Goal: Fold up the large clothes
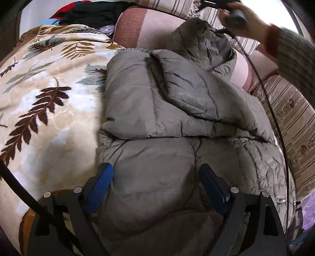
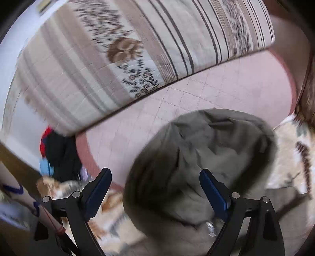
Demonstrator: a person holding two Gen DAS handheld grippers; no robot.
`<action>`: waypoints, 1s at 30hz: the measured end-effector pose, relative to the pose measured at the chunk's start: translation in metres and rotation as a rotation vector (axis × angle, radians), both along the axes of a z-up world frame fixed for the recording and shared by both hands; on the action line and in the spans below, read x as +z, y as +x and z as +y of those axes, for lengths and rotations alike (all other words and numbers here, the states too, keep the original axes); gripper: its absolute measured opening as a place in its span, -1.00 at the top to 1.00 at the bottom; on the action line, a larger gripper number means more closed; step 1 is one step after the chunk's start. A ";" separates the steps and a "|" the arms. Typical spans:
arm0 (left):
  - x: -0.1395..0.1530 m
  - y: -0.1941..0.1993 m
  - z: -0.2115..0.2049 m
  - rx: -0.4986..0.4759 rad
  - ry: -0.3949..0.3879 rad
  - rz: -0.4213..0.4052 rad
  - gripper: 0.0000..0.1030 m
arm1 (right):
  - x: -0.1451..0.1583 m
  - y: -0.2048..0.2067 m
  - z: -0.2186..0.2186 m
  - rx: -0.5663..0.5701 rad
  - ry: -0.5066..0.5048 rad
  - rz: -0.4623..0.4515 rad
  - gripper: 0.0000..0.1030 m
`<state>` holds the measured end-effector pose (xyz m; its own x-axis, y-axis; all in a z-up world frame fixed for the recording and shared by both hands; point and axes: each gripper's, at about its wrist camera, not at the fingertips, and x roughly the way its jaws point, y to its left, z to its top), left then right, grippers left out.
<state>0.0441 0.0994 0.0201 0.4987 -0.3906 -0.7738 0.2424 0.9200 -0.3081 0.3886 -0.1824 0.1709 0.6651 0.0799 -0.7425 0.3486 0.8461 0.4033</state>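
Grey puffer jacket (image 1: 173,110) lies partly folded on the leaf-print blanket (image 1: 43,94), its far end bunched up against the pink sofa seat (image 1: 149,25). Left gripper (image 1: 156,178) hangs low over the near jacket panel, jaws wide apart, blue pads clear of the fabric, nothing clamped. Right gripper (image 2: 155,182) sits at the far right above the bunched end (image 2: 206,149), jaws also spread, nothing gripped; view motion-blurred. Striped cushion (image 2: 122,53) behind. Dark clothes pile (image 1: 86,13) far left.
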 end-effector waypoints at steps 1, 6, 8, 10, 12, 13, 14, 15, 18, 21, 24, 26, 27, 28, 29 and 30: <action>0.000 0.000 -0.001 -0.003 0.005 -0.004 -0.75 | -0.004 0.006 -0.003 -0.013 -0.001 0.011 -0.82; -0.003 0.002 0.001 -0.005 -0.005 0.000 -0.80 | -0.025 0.016 -0.004 -0.001 -0.046 0.070 0.65; -0.002 0.002 0.001 -0.004 -0.004 0.000 -0.80 | -0.023 0.005 0.001 0.021 -0.095 0.078 0.76; -0.002 0.002 0.000 -0.004 0.008 -0.002 -0.80 | -0.010 -0.017 0.011 0.057 -0.179 0.060 0.81; -0.001 0.001 -0.001 -0.003 0.018 -0.004 -0.80 | 0.000 -0.043 0.020 0.093 -0.222 0.053 0.82; -0.002 0.002 0.000 -0.002 0.019 -0.004 -0.80 | 0.003 -0.055 0.022 0.109 -0.233 0.050 0.83; -0.002 0.003 0.000 -0.002 0.019 -0.003 -0.80 | 0.011 -0.077 0.029 0.139 -0.253 0.040 0.83; -0.002 0.003 0.001 -0.001 0.019 -0.002 -0.80 | 0.013 -0.090 0.031 0.152 -0.260 0.036 0.84; 0.001 0.001 0.006 0.009 0.007 -0.012 -0.80 | 0.028 -0.154 0.043 0.210 -0.285 0.016 0.85; 0.007 -0.004 0.015 0.033 -0.027 -0.019 -0.80 | 0.039 -0.230 0.052 0.265 -0.304 -0.016 0.86; 0.016 -0.012 0.027 0.071 -0.031 -0.040 -0.80 | 0.036 -0.291 0.053 0.297 -0.302 -0.041 0.86; 0.022 -0.017 0.037 0.101 -0.042 -0.053 -0.80 | 0.026 -0.333 0.052 0.316 -0.289 -0.048 0.86; 0.025 -0.020 0.043 0.118 -0.056 -0.058 -0.80 | 0.018 -0.348 0.050 0.320 -0.274 -0.043 0.86; 0.027 -0.020 0.048 0.130 -0.065 -0.061 -0.80 | 0.007 -0.363 0.049 0.322 -0.258 -0.038 0.86; 0.028 -0.023 0.055 0.155 -0.071 -0.070 -0.80 | -0.008 -0.380 0.048 0.326 -0.242 -0.029 0.86; 0.029 -0.024 0.060 0.183 -0.067 -0.081 -0.80 | -0.016 -0.386 0.047 0.328 -0.229 -0.022 0.86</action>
<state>0.0199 0.1598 0.0493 0.6256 -0.3372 -0.7035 0.0995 0.9289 -0.3568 0.0029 -0.1349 0.1546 0.6478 0.1248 -0.7515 0.0381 0.9800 0.1955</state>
